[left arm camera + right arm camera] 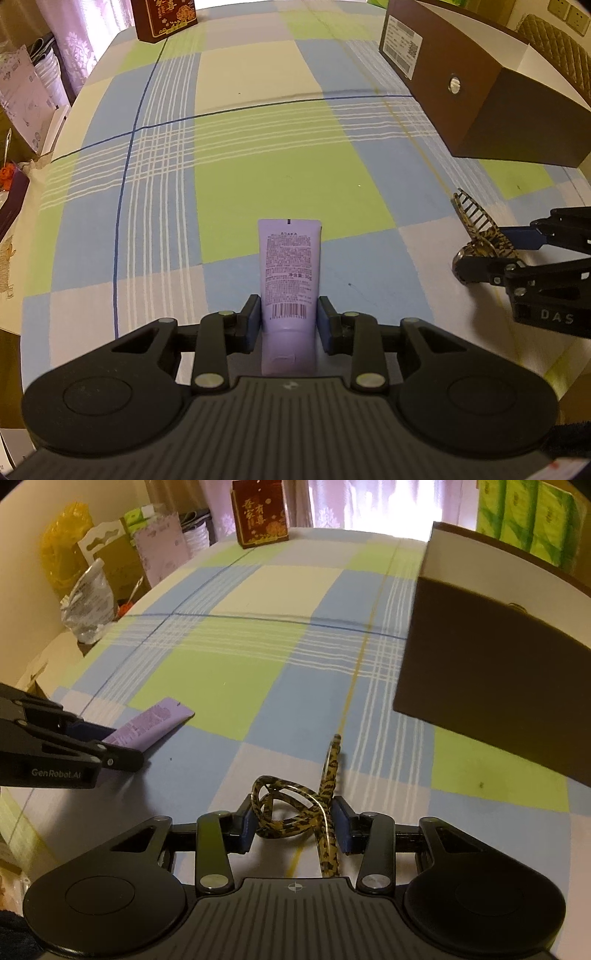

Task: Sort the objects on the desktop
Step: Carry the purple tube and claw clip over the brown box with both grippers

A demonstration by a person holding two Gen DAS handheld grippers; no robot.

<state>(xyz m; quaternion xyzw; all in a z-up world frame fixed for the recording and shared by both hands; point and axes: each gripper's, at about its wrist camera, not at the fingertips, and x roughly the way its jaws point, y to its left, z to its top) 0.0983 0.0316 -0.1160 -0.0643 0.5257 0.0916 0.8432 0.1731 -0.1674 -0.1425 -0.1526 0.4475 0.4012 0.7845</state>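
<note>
My left gripper is shut on a lilac cream tube, which points forward over the checked tablecloth; the tube also shows in the right wrist view held by the left gripper. My right gripper is shut on a leopard-pattern hair claw clip; in the left wrist view the clip sits between the right gripper's pads at the right. A dark brown open box stands at the far right, and it also shows in the right wrist view.
A red gift box stands at the table's far edge. Bags, cartons and a plastic bag crowd the floor beyond the left table edge. Green tissue packs sit behind the brown box.
</note>
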